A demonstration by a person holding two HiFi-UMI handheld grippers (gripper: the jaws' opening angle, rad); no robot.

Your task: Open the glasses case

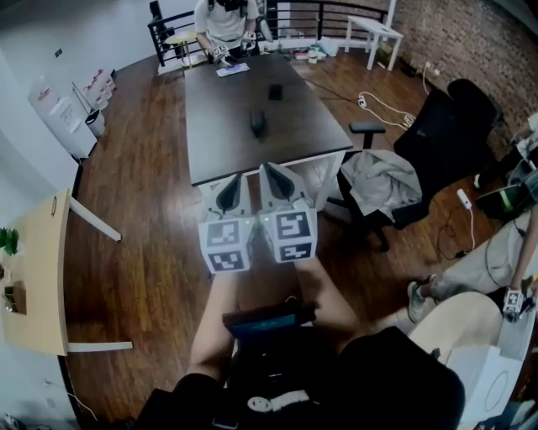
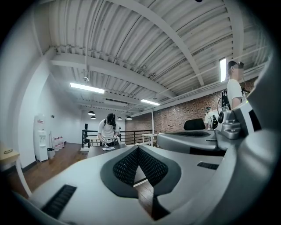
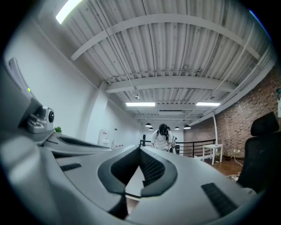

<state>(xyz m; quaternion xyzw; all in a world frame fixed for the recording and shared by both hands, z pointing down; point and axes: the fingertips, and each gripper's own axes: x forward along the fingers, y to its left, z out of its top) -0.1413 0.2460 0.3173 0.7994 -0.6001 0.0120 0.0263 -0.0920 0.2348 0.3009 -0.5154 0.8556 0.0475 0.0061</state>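
- Head view: the left tongs and the right tongs are held side by side, almost touching, just short of the near edge of a dark table.
- Both point level toward the table, with their marker cubes toward the wearer.
- The glasses case, a dark oblong thing, lies closed on the table's near half, ahead of both tongs and apart from them.
- A smaller dark object lies farther along the table, and a white sheet lies near the far end.
- A person bends over that far end.
- An office chair with a grey cloth draped on it stands to the right of the table.
- Left gripper view: the left tongs are fully closed, the two dark ribbed pads meet at the tip, and nothing is between them.
- The right tongs show just alongside, and the table and the person lie beyond. The case cannot be made out here.
- Right gripper view: the right tongs are closed as well, tips together and empty.
- The left tongs sit close beside them, and the person stands straight ahead.
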